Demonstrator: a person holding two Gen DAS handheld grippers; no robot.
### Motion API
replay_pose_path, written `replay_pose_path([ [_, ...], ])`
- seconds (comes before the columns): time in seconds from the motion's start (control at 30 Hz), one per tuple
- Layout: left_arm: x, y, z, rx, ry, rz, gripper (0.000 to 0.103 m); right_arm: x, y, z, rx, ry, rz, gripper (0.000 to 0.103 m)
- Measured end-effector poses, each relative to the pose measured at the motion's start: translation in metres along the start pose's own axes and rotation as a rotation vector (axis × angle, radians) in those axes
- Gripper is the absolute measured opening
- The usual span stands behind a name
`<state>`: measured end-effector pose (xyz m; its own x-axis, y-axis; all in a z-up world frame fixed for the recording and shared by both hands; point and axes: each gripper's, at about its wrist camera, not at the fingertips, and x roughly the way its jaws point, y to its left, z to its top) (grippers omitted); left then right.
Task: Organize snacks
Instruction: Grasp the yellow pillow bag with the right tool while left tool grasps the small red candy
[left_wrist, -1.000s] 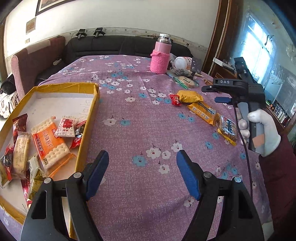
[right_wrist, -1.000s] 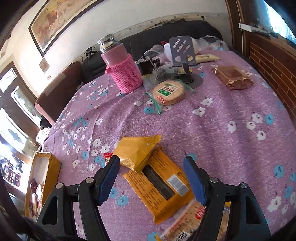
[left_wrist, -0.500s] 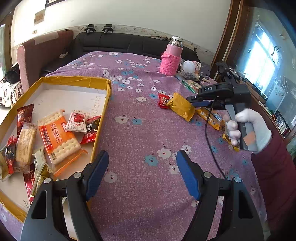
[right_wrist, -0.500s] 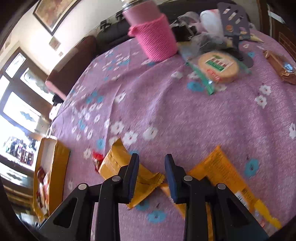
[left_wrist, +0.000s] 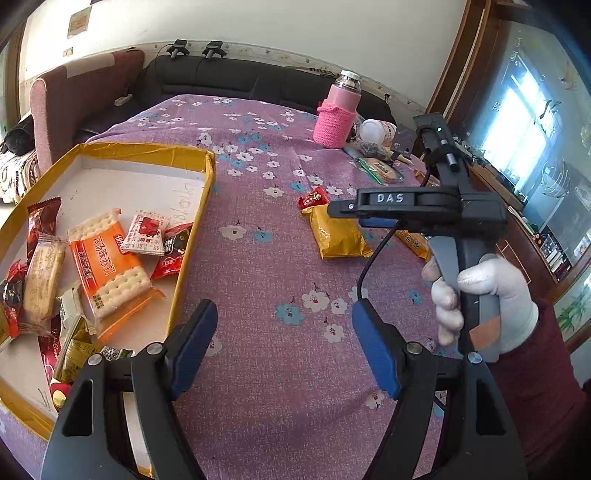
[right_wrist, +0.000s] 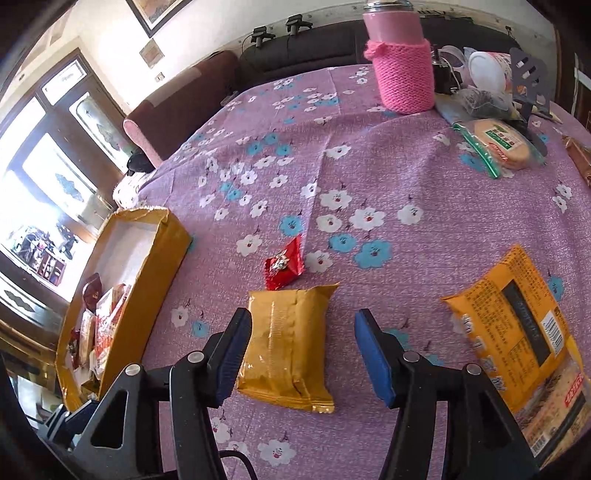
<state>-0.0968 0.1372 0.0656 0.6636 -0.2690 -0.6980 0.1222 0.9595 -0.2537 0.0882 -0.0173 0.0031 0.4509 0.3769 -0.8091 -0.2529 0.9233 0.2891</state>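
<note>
1. Left claw (left_wrist: 282, 349), lower centre of its view: jaws wide apart, empty, over the purple floral-cloth table (left_wrist: 258, 206). The shallow yellow-rimmed cardboard box (left_wrist: 207, 184), at left, holds the sorted snacks.
2. Right claw (right_wrist: 303, 354): half a second ago nearly closed on the gold foil snack packet (right_wrist: 288, 347); now spread open. The packet is released or dragged, not boxed.
3. The packet lies flat between the jaws, nearer the left jaw.

Black sofa (left_wrist: 236, 79) against white wall (left_wrist: 295, 26), sunlit window (left_wrist: 517, 122).
</note>
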Motion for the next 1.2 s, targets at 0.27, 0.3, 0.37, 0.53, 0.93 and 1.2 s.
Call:
replay_pose_path([
  [0.27,-0.01,0.005,0.027,0.021,-0.024,0.021,0.075,0.006,0.01,-0.019,-0.014,0.018,-0.076,0.041],
  [0.3,-0.005,0.005,0.033,0.022,-0.009,0.011,0.075,0.0,0.004,-0.023,0.002,0.012,-0.073,0.041],
  [0.37,0.009,0.002,0.045,0.037,0.023,-0.02,0.075,-0.013,-0.008,-0.035,0.037,-0.011,-0.076,0.041],
  [0.53,0.069,-0.021,0.075,0.169,0.103,-0.041,0.075,-0.047,-0.038,-0.065,0.11,-0.082,-0.013,0.041],
  [0.93,0.18,-0.054,0.11,0.315,0.218,0.024,0.062,-0.044,-0.062,-0.068,0.186,-0.092,0.09,0.042],
  [1.2,0.182,-0.063,0.104,0.379,0.197,0.025,0.019,-0.044,-0.056,-0.07,0.16,-0.107,0.058,0.041],
])
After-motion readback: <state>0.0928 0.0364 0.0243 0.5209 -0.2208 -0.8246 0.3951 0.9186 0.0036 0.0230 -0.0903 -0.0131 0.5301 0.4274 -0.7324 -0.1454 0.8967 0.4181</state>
